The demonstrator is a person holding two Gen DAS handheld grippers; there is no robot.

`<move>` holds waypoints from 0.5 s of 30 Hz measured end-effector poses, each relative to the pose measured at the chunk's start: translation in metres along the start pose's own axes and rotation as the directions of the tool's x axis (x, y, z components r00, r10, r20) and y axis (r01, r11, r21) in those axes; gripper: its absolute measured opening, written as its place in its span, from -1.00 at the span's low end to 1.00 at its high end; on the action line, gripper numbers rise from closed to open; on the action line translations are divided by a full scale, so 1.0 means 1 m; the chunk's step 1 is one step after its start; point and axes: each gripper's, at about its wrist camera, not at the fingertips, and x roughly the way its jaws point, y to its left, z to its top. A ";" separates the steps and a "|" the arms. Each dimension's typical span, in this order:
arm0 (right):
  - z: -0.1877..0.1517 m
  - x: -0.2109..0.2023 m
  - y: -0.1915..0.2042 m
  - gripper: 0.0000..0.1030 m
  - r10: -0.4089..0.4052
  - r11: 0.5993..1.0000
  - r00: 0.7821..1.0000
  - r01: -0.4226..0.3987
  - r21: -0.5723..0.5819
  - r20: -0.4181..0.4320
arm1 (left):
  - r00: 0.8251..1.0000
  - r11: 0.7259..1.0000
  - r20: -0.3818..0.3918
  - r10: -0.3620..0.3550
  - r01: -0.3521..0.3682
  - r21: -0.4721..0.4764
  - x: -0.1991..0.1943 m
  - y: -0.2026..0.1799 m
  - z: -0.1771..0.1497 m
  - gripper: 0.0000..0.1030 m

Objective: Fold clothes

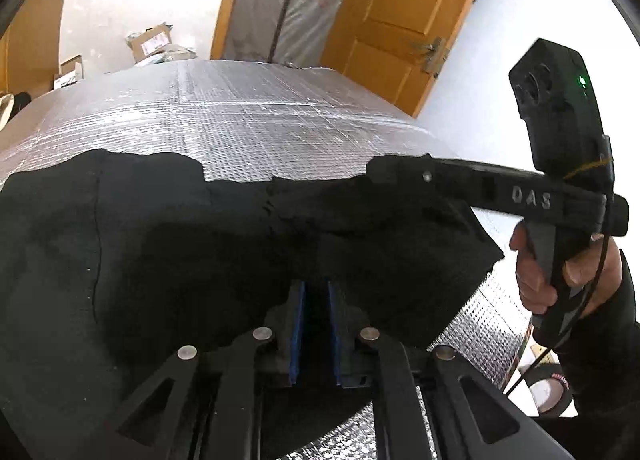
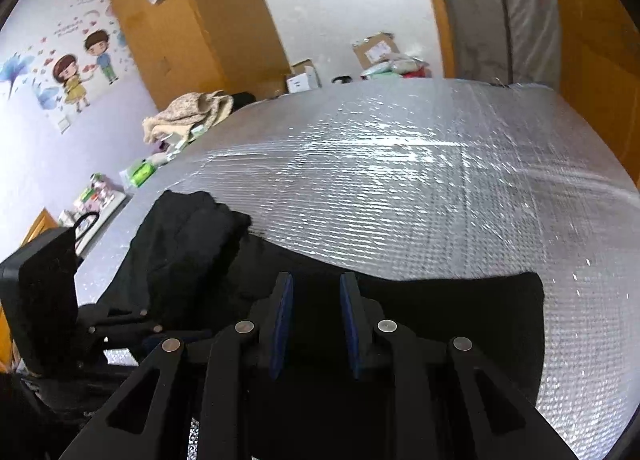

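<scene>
A black garment [image 1: 180, 240] lies spread over the near part of a table covered in silver foil [image 1: 260, 108]. My left gripper [image 1: 317, 284] hovers low over its middle. The blue pads stand a narrow gap apart, and I see nothing pinched between them. A person's hand [image 1: 536, 284] holds my right gripper [image 1: 374, 172], whose tip sits at the garment's far edge. In the right wrist view my right gripper [image 2: 316, 278] is open over the flat black garment [image 2: 460, 320], its inner pad faces bare. The cloth is bunched into a heap [image 2: 192, 228] at the left.
The foil-covered table [image 2: 400, 180] stretches bare beyond the garment. A beige cloth pile [image 2: 192, 112] and small items [image 2: 100, 196] sit past its left edge. Cardboard boxes [image 1: 150, 40] stand behind, with a wooden door [image 1: 400, 12] at the back right. A tape roll [image 1: 548, 392] lies below the right hand.
</scene>
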 end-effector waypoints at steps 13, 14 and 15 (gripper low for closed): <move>0.005 0.035 0.014 -0.50 0.010 0.995 0.995 -0.019 -0.094 -0.098 | 1.000 0.999 0.008 0.000 -0.001 0.043 -0.005 -0.006 0.000 -0.68; 0.004 0.036 0.014 -0.50 0.011 0.996 0.995 -0.020 -0.092 -0.098 | 1.000 0.999 0.010 0.005 -0.005 0.047 -0.005 -0.006 0.000 -0.68; 0.005 0.036 0.013 -0.50 0.012 0.996 0.995 -0.021 -0.091 -0.098 | 1.000 0.999 -0.007 0.011 -0.011 0.053 0.000 -0.007 0.001 -0.68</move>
